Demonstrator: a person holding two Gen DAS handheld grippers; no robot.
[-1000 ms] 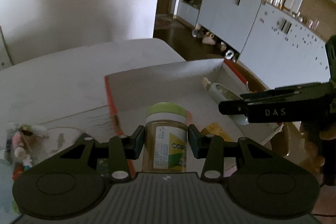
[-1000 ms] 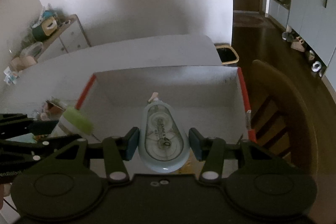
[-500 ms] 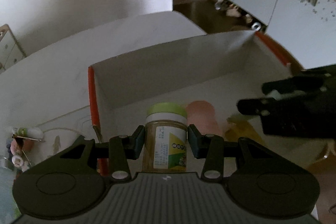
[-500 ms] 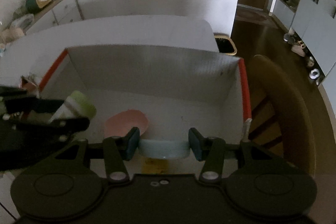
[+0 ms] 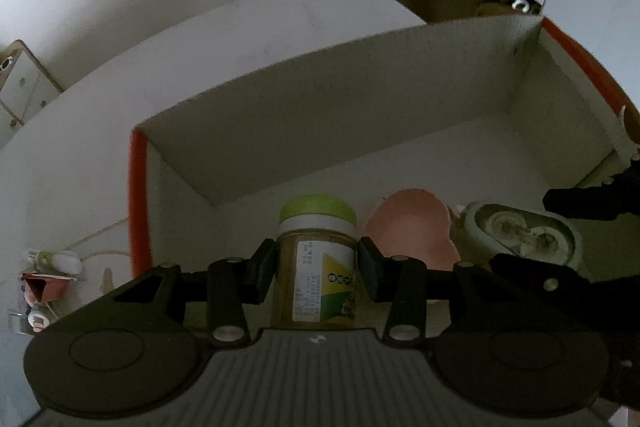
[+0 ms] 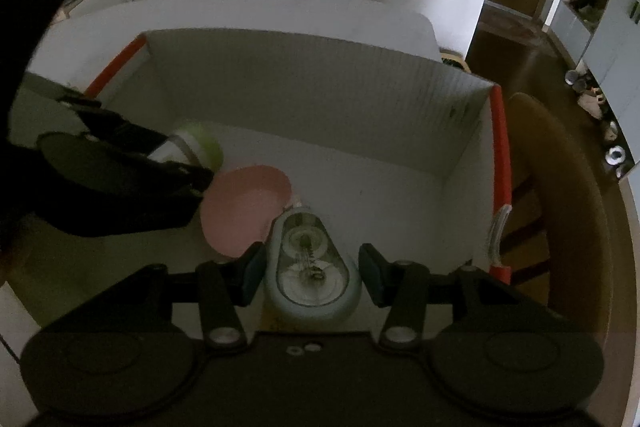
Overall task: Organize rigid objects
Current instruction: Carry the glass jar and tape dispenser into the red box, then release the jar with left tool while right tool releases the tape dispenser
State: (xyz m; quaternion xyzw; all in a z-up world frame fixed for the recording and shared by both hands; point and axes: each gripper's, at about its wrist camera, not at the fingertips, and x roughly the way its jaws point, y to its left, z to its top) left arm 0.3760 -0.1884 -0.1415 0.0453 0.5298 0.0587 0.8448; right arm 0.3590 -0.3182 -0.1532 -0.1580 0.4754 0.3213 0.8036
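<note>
The left gripper (image 5: pixel 317 269) is pointing steeply down into an open cardboard box (image 5: pixel 360 99) with orange-red edges, and its jaws are clamping a small jar (image 5: pixel 318 263) with a pale green lid, a white collar and a yellow-green label; both pads are pressing against the jar's sides, and the jar is hanging upright over the left part of the box floor, close to the left wall. Just to the right of the jar, a pink shallow dish (image 5: pixel 408 231) is lying on the box floor. The right gripper (image 6: pixel 308 273) is also reaching down into the box, with a pale blue correction tape dispenser (image 6: pixel 306 267) sitting between its jaws, its clear window showing the two reels and its nose pointing toward the far wall. The left pad is lying against the dispenser's side, while a thin gap is showing at the right pad, so I cannot tell whether the jaws are actually gripping it. The dispenser is sitting just beside the pink dish, its tip at the dish's rim, and whether it is resting on the box floor I cannot tell. The box is standing on a white tabletop (image 5: pixel 224 47), and a wooden chair (image 6: pixel 560 195) is standing just beyond the box's right wall.
</note>
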